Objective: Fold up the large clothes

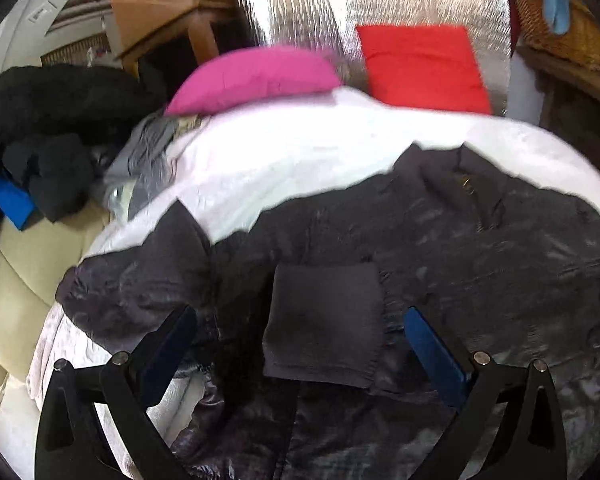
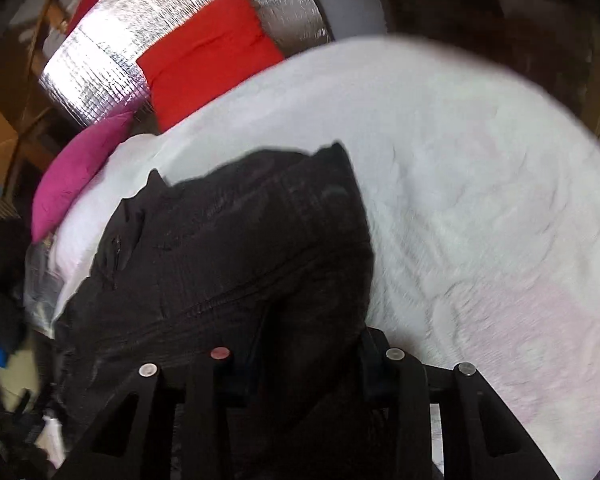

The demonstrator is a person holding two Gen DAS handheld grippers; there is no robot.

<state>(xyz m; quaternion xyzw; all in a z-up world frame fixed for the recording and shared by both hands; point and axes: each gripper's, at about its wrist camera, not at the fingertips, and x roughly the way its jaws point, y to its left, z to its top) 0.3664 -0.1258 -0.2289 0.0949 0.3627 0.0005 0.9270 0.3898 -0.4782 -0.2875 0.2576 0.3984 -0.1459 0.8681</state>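
jacket (image 1: 440, 240) spread on the bed (image 1: 300, 152), below the pink pillow (image 1: 252, 80) | left claw (image 1: 300, 344) held wide over the cuff | right claw (image 2: 308, 360) clamped on jacket | fold best kept taut

The jacket (image 1: 440, 248) lies on the bed (image 1: 300, 160); two cushions (image 1: 420, 68) rest behind it (clothes pile (image 1: 44, 136) left).

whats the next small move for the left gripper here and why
Probably lower the left gripper and close it on the knit cuff: its fingers are open either side of it, gripping nothing, while the right gripper seems clamped on a bunched part of the dark jacket lying on the white cover.
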